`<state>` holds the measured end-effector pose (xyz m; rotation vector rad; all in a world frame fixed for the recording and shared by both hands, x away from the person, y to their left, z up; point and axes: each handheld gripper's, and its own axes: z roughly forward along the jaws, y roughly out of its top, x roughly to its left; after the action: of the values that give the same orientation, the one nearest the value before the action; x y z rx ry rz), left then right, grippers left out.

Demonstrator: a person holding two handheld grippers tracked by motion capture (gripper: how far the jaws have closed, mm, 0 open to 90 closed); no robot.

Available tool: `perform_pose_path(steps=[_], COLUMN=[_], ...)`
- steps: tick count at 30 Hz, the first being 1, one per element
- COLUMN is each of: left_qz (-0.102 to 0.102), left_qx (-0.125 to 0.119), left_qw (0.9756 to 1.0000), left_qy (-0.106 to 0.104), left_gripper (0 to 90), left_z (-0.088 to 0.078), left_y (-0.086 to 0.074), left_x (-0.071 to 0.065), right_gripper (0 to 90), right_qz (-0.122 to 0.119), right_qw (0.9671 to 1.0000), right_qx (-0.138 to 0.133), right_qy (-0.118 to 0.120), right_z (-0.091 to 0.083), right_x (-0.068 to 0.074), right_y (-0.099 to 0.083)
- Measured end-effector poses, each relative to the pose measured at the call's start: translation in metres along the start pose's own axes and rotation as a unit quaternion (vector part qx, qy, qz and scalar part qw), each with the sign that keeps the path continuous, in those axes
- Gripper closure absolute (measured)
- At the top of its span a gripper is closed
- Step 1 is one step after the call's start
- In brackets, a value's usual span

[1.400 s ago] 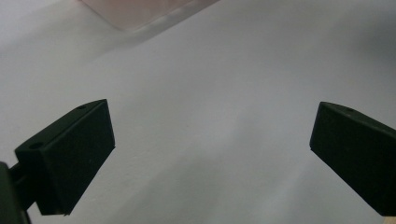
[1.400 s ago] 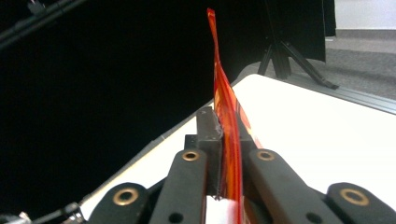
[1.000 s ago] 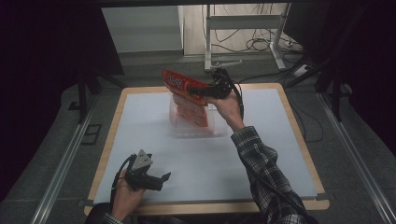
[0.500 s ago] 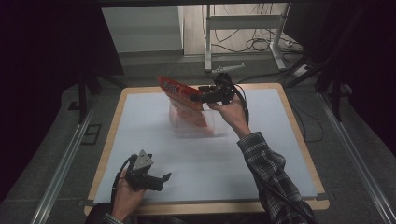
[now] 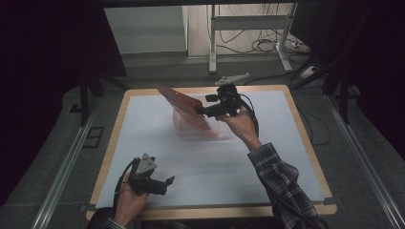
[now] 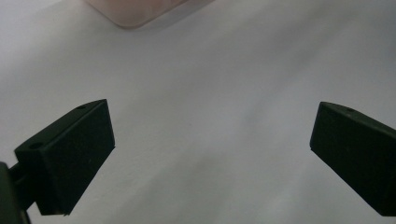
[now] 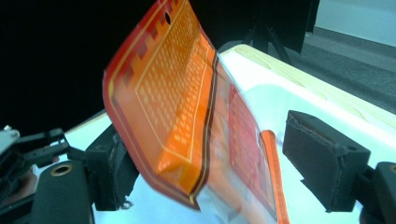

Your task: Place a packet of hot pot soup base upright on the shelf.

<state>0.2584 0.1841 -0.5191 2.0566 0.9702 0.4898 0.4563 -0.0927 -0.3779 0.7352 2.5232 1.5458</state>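
Gaping right claw [image 7: 205, 158] beside orange packet [image 7: 173, 102], left claw [image 6: 210, 154] wide

Glossy orange plastic packet [image 7: 187, 116]; matt white mat [image 5: 200, 157], wooden table rim [image 5: 111, 143].

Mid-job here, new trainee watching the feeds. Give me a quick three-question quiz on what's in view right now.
1. True or false: the left tongs are clamped shut on something.
2. Where is the orange packet?
A. Lying flat beside the left tongs
B. Raised off the table, between the jaws of the right tongs
C. On the floor beyond the table
3. Fill in: the table top under the left tongs is covered in a plain ____ surface.

Key: 1 false, since the jaws stand wide apart and empty; 2 B; 3 white.
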Motion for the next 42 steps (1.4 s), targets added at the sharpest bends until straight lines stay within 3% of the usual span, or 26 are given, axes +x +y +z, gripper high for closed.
perform_pose_path(steps=[14, 32, 42], left_qz=[0.002, 0.005, 0.006], left_qx=[0.002, 0.001, 0.001], left_qw=[1.0000, 1.0000, 1.0000], left_qy=[0.003, 0.003, 0.005], left_gripper=[0.0, 0.0, 0.0], left_z=[0.001, 0.002, 0.002], left_y=[0.000, 0.000, 0.000], left_x=[0.000, -0.002, -0.001], right_gripper=[18.6, 10.5, 5.1], right_qz=[0.000, -0.011, -0.008], right_qw=[1.0000, 0.9978, 0.9970], right_qx=[0.003, 0.031, 0.052], right_qy=[-0.004, -0.057, -0.057], right_z=[-0.013, -0.048, -0.065], right_x=[0.001, 0.008, 0.012], right_y=[-0.017, -0.055, -0.076])
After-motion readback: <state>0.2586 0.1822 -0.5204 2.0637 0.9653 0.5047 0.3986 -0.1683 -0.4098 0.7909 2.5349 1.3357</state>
